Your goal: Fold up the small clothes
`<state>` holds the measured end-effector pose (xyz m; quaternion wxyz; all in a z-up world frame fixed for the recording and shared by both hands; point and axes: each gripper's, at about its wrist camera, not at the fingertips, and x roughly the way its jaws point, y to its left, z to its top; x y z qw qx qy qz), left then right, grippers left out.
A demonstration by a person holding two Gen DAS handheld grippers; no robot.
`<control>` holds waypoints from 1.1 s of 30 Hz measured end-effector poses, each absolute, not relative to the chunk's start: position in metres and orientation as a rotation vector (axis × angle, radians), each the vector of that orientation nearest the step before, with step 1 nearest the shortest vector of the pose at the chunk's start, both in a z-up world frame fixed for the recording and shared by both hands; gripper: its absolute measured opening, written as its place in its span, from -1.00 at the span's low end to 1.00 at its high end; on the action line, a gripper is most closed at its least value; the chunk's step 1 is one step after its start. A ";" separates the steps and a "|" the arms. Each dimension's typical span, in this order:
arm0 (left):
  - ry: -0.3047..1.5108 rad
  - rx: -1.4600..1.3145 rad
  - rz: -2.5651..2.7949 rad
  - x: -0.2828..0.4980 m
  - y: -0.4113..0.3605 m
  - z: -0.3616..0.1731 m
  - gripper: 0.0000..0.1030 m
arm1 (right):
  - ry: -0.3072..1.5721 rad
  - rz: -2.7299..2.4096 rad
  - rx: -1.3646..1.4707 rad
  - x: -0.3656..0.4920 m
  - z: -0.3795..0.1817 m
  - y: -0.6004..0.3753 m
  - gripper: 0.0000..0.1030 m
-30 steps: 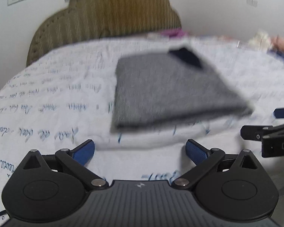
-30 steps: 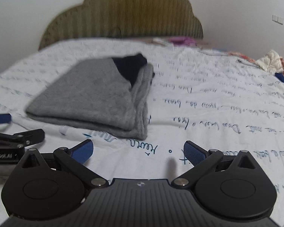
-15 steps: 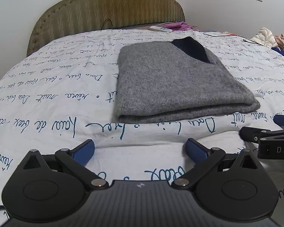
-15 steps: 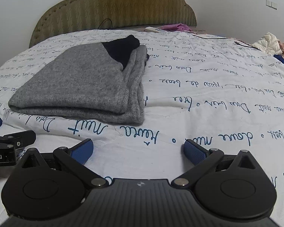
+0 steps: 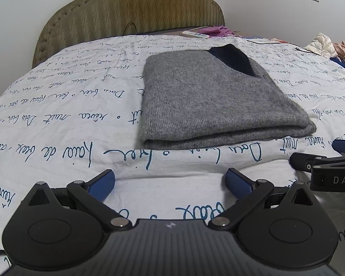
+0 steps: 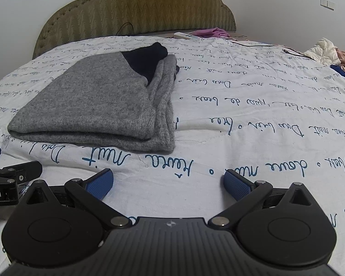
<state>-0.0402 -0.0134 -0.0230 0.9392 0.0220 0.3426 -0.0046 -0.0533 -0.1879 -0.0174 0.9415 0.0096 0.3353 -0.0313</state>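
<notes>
We see the grey sweater (image 5: 209, 99) folded flat on the bed (image 5: 57, 115), mid-frame, ahead of our left claw (image 5: 170, 180) and upper left of our right claw (image 6: 168, 180). Both claws are spread, empty; the left seems nearer.

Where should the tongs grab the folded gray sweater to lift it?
Probably the thick near edge of the gray sweater, coming in low from the front. Its stacked layers face the open left tongs and right tongs, so one pinch could catch them all.
</notes>
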 end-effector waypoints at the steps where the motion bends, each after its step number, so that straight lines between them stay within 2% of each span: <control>1: 0.699 0.045 -0.009 -0.040 -0.013 -0.023 1.00 | 0.684 -0.064 0.021 -0.053 -0.017 -0.188 0.98; 33: 0.706 0.035 -0.016 -0.039 -0.011 -0.024 1.00 | 0.681 -0.064 0.020 -0.054 -0.017 -0.187 0.98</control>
